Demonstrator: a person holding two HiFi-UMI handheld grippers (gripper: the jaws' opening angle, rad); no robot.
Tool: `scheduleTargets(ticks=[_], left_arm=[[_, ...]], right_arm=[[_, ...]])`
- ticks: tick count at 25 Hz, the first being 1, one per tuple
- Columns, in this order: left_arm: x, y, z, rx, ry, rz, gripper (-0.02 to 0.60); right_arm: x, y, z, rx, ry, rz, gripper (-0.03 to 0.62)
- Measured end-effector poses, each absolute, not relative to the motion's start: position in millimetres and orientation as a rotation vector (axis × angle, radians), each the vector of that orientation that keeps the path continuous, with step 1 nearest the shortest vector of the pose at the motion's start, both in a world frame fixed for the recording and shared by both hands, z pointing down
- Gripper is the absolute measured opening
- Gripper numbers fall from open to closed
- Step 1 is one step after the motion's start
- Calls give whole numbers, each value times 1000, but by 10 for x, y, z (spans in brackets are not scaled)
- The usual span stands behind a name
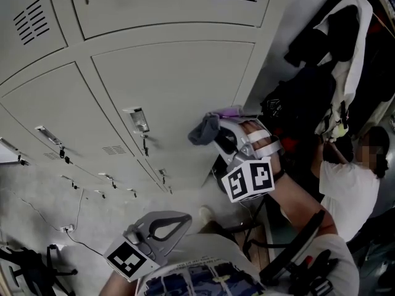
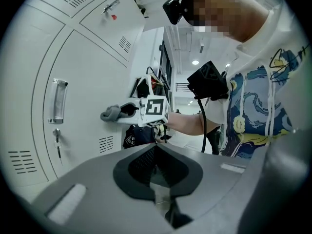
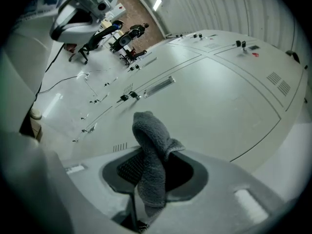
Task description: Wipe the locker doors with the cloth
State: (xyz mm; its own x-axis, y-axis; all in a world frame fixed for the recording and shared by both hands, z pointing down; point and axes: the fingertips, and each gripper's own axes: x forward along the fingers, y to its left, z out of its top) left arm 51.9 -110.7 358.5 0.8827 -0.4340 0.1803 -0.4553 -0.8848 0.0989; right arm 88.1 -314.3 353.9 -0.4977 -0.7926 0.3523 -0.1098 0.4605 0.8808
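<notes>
Pale grey locker doors (image 1: 173, 85) fill the left of the head view. My right gripper (image 1: 217, 133) is shut on a grey cloth (image 1: 203, 130), held close to the right edge of a lower door; I cannot tell if it touches. In the right gripper view the cloth (image 3: 152, 150) stands up between the jaws in front of the door (image 3: 219, 96). My left gripper (image 1: 184, 219) hangs low near my body, shut and holding nothing. Its own view shows the left gripper (image 2: 156, 154) with pads together, and the right gripper (image 2: 121, 111) with the cloth (image 2: 110, 113) beyond.
A label holder (image 1: 137, 119) and a key (image 1: 145, 143) sit on the nearest door. A person in a white T-shirt (image 1: 347, 190) stands at the right beside hanging dark clothes (image 1: 321, 36). A thin cable (image 1: 55, 217) and black gear (image 1: 24, 264) lie on the floor at the left.
</notes>
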Motion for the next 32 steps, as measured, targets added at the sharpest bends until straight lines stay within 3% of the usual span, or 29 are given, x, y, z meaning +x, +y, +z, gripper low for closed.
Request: scheduleTargets(ticks=[12, 21, 26, 32], left_arm=[[579, -1005, 3594, 2921, -699, 230, 3], [583, -943, 3605, 2921, -707, 234, 3], [521, -910, 3607, 2924, -710, 226, 3], [471, -867, 3629, 2934, -694, 237, 3]], right_arm=[[927, -3171, 4886, 612, -1939, -884, 114], [899, -3144, 5394, 514, -1959, -762, 112], [877, -2965, 4721, 576, -1993, -827, 112], [672, -2713, 3102, 711, -2012, -1072, 114]])
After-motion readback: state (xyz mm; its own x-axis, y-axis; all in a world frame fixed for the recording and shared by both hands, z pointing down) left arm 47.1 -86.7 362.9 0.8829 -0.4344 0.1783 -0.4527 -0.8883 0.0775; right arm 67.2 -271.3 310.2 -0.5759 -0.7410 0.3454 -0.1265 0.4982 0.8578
